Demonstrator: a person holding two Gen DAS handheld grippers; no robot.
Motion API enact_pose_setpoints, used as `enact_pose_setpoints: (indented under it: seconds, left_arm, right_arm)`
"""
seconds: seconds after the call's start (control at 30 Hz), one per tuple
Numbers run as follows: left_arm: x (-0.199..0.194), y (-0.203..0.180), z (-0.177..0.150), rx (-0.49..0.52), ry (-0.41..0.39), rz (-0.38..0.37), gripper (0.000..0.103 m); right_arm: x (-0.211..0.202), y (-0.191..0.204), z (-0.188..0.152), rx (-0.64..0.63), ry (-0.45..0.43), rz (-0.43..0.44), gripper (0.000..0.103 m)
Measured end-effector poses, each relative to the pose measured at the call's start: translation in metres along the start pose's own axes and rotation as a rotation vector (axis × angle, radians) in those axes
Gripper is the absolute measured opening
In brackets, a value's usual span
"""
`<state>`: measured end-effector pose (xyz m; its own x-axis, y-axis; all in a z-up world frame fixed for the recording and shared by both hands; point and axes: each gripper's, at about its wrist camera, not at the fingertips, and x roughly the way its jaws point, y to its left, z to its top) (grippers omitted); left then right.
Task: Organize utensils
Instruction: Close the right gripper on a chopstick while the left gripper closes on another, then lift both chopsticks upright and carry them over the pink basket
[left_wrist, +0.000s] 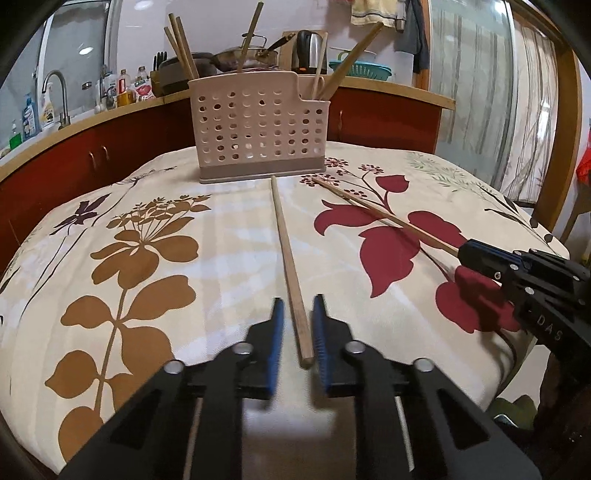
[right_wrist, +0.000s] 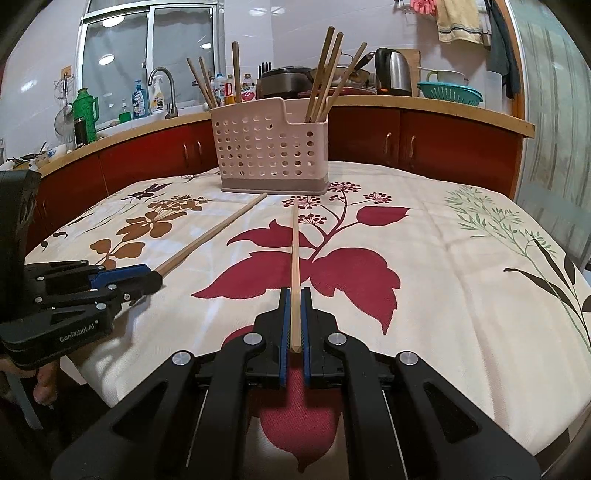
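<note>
My left gripper (left_wrist: 298, 325) is slightly parted around a chopstick (left_wrist: 286, 254) on the cloth (left_wrist: 155, 295), perhaps touching one pad. Ahead, the caddy (right_wrist: 271, 147) holds chopsticks in both ends. My right gripper (right_wrist: 294, 317) pinches another chopstick (right_wrist: 294, 258).

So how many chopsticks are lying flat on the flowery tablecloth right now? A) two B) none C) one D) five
A: two chopsticks lie on the tablecloth in front of the holder, one chopstick between the left gripper fingers, the other chopstick between the right gripper fingers.
</note>
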<state>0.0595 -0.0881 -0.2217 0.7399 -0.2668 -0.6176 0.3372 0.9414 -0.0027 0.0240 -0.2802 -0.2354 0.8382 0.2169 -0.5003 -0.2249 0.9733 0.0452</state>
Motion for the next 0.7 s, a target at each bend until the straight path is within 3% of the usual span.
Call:
enact_pose_setpoints:
  seconds: [0.23,0.7]
  left_arm:
    - [-0.005,0.002,0.001,0.005,-0.01,0.015,0.007]
    - [-0.054,0.011,0.023,0.028,-0.164,0.086,0.007]
  right_arm:
    - [-0.004,0.001,0.004,-0.003,-0.015,-0.003,0.006]
    - [-0.039,0.006,0.035,-0.02,-0.124,-0.016,0.006]
